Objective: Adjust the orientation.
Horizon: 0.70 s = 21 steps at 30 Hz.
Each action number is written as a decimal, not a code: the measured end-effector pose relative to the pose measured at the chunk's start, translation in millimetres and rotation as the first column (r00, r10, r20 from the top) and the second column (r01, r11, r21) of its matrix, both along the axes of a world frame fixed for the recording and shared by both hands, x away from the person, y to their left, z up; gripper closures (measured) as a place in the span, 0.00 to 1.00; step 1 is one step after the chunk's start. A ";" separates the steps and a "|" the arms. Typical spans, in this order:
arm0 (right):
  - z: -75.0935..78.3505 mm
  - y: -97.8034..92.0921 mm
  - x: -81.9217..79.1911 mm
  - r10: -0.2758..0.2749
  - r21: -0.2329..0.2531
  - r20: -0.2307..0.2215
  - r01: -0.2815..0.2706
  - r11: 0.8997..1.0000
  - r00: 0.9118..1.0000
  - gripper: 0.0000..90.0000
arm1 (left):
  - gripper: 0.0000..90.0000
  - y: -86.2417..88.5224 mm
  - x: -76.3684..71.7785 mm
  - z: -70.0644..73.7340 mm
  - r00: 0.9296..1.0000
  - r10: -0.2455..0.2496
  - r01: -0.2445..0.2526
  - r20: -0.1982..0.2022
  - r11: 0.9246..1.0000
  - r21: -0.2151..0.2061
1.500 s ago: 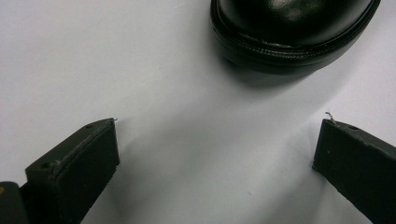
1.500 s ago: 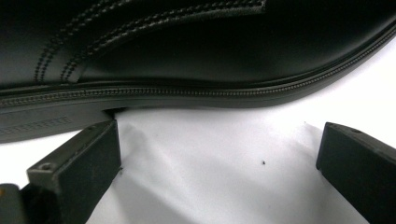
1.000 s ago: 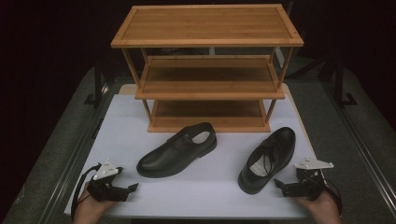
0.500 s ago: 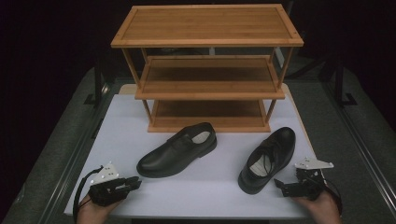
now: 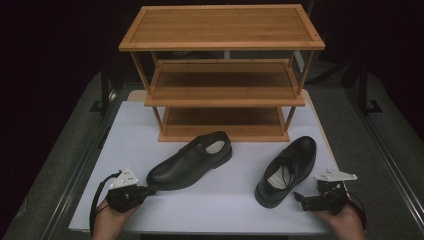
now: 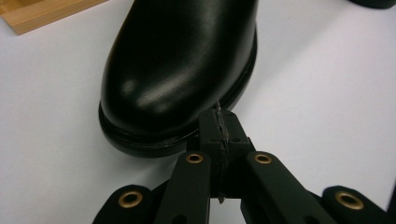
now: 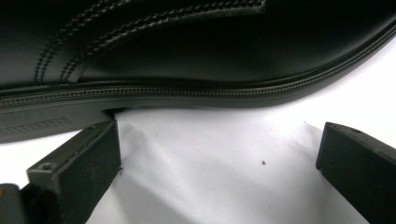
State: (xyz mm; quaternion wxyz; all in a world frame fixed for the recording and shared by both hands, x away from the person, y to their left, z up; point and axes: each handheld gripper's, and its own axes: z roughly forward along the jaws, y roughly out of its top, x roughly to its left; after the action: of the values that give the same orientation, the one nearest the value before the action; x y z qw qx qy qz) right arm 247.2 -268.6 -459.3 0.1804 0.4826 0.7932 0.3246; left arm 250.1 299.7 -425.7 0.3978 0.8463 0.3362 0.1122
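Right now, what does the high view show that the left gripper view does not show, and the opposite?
High view alone: the whole three-tier wooden rack, the laced shoe at the right, the right gripper beside it, and both hands. Left gripper view alone: the left gripper has its jaws pressed together, tips at the welt of the toe. Shared: the slip-on shoe on the white table and a corner of the rack.

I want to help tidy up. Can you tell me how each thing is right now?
Left tongs: shut, tips at the toe of the left shoe.
Right tongs: open, beside the right shoe.
Left shoe: lying on the table, empty.
Right shoe: lying on the table, laced.
Rack: upright, all three shelves bare.
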 end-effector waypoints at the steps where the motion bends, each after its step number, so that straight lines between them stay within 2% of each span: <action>1: 0.0 0.0 0.0 0.000 0.000 0.000 0.000 1.000 1.000 0.00 | 1.00 0.7 0.5 0.0 1.000 0.001 -0.001 -0.001 1.000 0.002; 10: 0.0 0.0 0.0 0.000 0.000 0.000 0.000 1.000 1.000 0.00 | 1.00 4.0 15.2 2.6 0.999 0.031 -0.031 0.009 1.000 0.000; 17: 0.0 0.0 0.0 0.000 0.000 0.000 0.000 1.000 1.000 0.00 | 1.00 2.8 34.7 6.6 0.997 0.060 -0.061 0.041 0.997 0.042; 21: -0.1 -0.2 0.2 0.002 -0.001 0.003 -0.002 1.000 1.000 0.00 | 1.00 5.2 47.3 6.7 0.996 0.083 -0.084 0.041 0.995 0.044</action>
State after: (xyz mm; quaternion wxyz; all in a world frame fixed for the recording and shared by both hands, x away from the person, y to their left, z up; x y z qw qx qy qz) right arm 247.4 -268.8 -459.4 0.1813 0.4813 0.7936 0.3251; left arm 297.3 304.9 -419.0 0.3798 0.8380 0.3607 0.1530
